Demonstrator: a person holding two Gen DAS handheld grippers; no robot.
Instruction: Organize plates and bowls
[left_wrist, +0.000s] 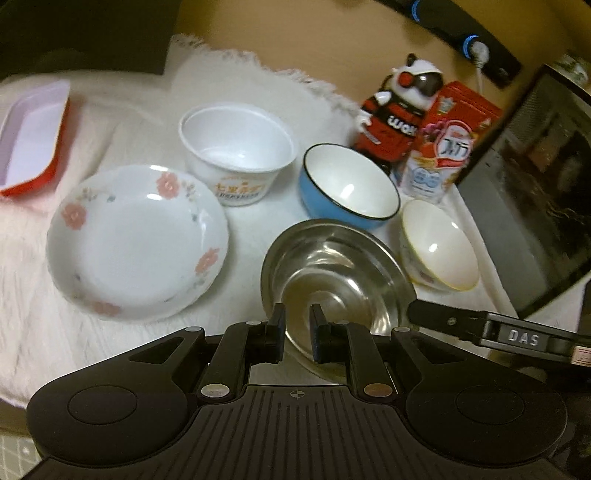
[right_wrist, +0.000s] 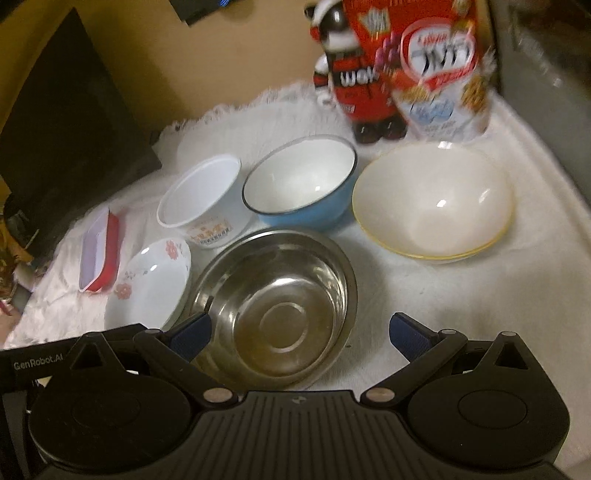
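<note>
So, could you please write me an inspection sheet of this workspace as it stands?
Surface: white fringed cloth under everything.
Job's things: steel bowl nearest; floral plate, white printed bowl, blue bowl, yellow-rimmed bowl, red tray; all empty, unstacked.
Clutter: mascot figure, snack box.
Tongs: left tongs shut, empty; right tongs open, empty.
Cables: white plug in the power strip.
Surroundings: dark appliance alongside.
</note>
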